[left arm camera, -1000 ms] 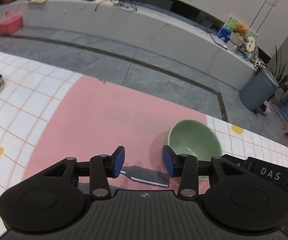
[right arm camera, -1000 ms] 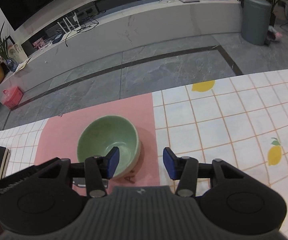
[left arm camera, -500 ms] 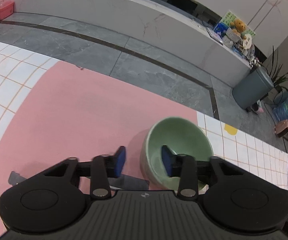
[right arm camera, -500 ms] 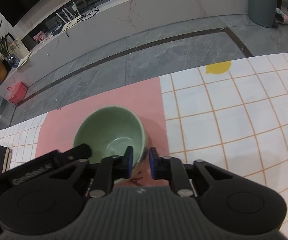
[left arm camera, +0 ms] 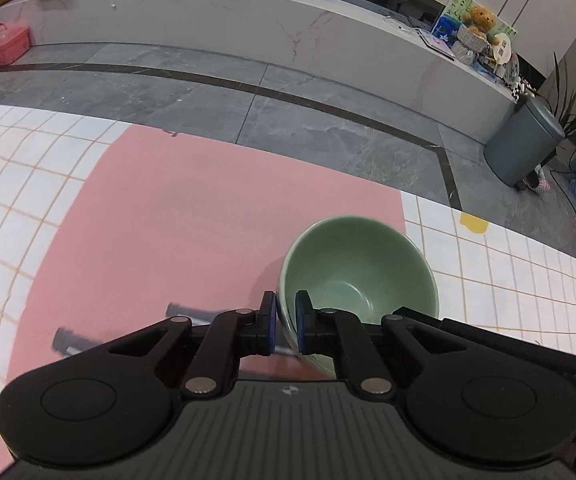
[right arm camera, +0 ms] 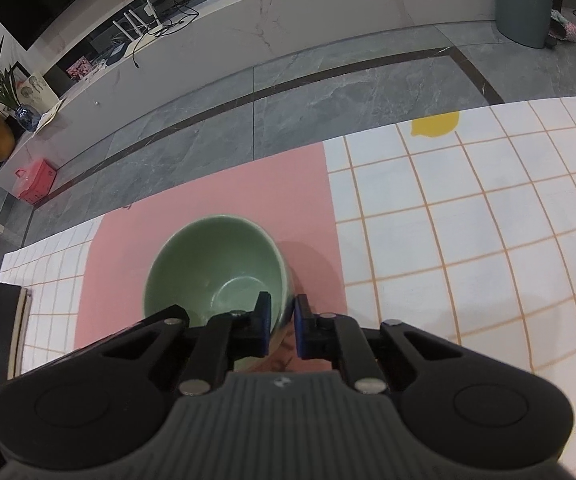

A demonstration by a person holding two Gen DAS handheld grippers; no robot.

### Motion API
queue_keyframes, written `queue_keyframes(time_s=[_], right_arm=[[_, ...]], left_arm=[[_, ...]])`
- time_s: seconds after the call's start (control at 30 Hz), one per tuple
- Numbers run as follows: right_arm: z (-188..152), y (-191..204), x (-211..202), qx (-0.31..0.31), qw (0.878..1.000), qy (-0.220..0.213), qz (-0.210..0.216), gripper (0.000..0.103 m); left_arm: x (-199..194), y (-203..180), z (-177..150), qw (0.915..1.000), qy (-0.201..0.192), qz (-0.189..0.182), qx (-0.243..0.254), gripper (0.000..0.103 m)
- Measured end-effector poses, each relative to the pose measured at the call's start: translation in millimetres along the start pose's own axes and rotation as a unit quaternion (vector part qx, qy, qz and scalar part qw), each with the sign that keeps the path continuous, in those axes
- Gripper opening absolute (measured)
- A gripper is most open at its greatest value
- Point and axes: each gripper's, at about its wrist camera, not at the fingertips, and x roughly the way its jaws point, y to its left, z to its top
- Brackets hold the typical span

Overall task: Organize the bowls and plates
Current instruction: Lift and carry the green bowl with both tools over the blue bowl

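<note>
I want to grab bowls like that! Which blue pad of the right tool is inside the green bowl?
The right tool's pad on the picture's left sits inside the green bowl; the other pad is outside, over the pink mat.

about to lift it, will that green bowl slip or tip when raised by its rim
The glossy green ceramic-looking bowl probably stays stiff, but its shiny glaze may slip. The left hand-held gripper and right hand-held gripper pinch opposite rim walls, so tipping seems unlikely.

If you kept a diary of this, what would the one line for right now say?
step: grasp | left tongs: just closed on near-left rim of round green ceramic bowl | right tongs: closed on near-right rim | bowl on pink mat
</note>
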Motion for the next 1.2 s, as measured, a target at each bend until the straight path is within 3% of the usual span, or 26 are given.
queue_keyframes(time_s=[0.33, 0.83, 1.2], right_arm=[[-40.4, 8.1, -74.9, -0.006, 1.0, -0.007, 0.019, 0.009], [-162.9, -19.0, -219.5, 0.012, 0.997, -0.049, 0.058, 0.009], [-233.9, -60.2, -281.4, 0.02, 0.995, -0.08, 0.056, 0.009]], left_arm=[[-71.5, -3.6, -27.0, 0.9996, -0.008, 0.01, -0.025, 0.008], [-198.3, -14.3, -122.7, 0.999, -0.039, -0.013, -0.019, 0.008], [-232.2, -31.4, -201.5, 0.9984, -0.035, -0.045, -0.005, 0.009]])
